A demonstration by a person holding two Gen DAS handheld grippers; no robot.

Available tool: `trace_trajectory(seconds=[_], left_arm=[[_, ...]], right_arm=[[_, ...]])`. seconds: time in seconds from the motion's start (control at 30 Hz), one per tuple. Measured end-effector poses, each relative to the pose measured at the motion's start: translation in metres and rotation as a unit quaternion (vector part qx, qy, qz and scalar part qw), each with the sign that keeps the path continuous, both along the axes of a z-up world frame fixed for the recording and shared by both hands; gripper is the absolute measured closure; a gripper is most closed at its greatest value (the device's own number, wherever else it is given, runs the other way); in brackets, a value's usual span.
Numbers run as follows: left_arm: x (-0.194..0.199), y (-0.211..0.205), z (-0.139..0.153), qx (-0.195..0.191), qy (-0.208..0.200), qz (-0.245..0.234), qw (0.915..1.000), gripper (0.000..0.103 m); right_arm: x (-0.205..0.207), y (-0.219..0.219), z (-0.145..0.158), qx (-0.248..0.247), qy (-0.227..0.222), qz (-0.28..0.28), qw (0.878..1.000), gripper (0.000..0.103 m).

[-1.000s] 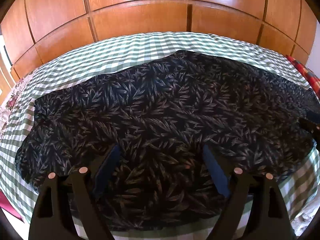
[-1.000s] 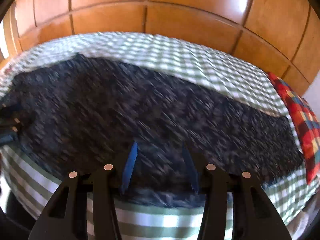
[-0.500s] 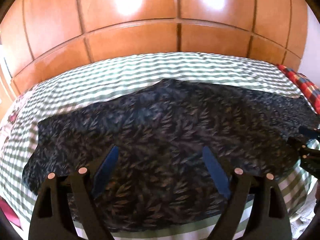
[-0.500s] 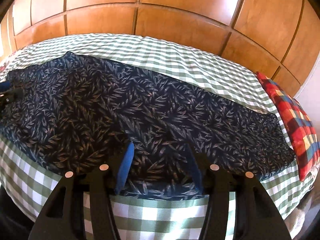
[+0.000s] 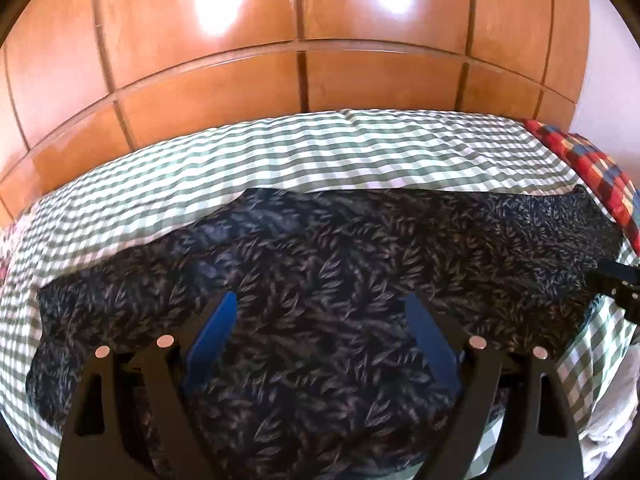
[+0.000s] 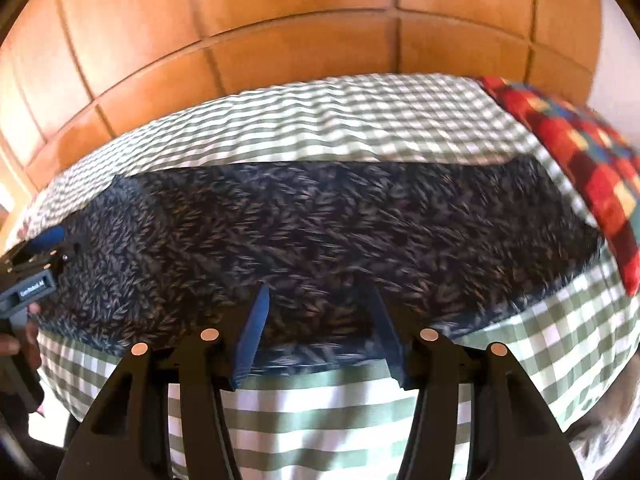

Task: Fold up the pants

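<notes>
Dark navy leaf-print pants (image 5: 340, 248) (image 6: 320, 220) lie spread flat lengthwise across the green-and-white checked bed (image 5: 320, 140) (image 6: 320, 420). My left gripper (image 5: 319, 298) hovers over the pants' left part, wide open, with nothing between its blue pads. My right gripper (image 6: 319, 288) hangs above the pants' near edge toward their right part; its jaws are opening, with only air between the pads. Each gripper shows at the edge of the other's view: the left gripper (image 6: 36, 276) with a person's hand (image 6: 16, 344) on it, the right gripper (image 5: 616, 284) at the far right.
A red checked pillow (image 5: 588, 164) (image 6: 580, 152) lies at the bed's right end, just past the pant hems. Glossy wooden panelling (image 5: 240, 80) rises behind the bed. The far half of the bed beyond the pants is bare sheet.
Both grippers have lifted and drawn back from the pants, so more of the bed and panelling shows. The right gripper rolled, shifted right, and its pads spread slightly.
</notes>
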State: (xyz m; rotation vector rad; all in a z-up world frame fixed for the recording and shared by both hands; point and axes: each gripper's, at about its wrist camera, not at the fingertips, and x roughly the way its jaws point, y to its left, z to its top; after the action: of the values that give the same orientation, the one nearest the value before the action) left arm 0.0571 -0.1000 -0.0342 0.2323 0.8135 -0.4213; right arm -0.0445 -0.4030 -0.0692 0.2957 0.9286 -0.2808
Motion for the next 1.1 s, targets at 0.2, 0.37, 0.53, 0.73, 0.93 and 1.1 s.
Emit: trace_trajectory(seconds=[0.2, 0.37, 0.53, 0.73, 0.93, 1.1], left_arm=[[0.046, -0.012, -0.042, 0.067, 0.046, 0.031, 0.9962, 0.016], [0.044, -0.011, -0.041, 0.048, 0.036, 0.043, 0.9973, 0.016], [0.019, -0.016, -0.023, 0.030, 0.001, 0.032, 0.9991, 0.015], [-0.001, -0.012, -0.012, 0.006, -0.006, 0.018, 0.9998, 0.012], [-0.014, -0.002, -0.010, -0.010, 0.000, 0.020, 0.9998, 0.010], [-0.015, 0.012, -0.018, -0.021, 0.016, 0.026, 0.9993, 0.009]], right_arm=[[0.009, -0.025, -0.031, -0.017, 0.028, -0.029, 0.999, 0.051], [0.009, -0.021, -0.029, -0.028, 0.024, -0.027, 0.999, 0.050], [-0.002, -0.029, -0.014, 0.010, 0.002, -0.038, 0.999, 0.050], [-0.029, -0.060, -0.003, 0.125, -0.036, -0.076, 0.989, 0.050], [-0.076, -0.110, -0.005, 0.232, -0.081, -0.160, 0.956, 0.050], [-0.107, -0.147, -0.017, 0.279, -0.119, -0.228, 0.925, 0.050]])
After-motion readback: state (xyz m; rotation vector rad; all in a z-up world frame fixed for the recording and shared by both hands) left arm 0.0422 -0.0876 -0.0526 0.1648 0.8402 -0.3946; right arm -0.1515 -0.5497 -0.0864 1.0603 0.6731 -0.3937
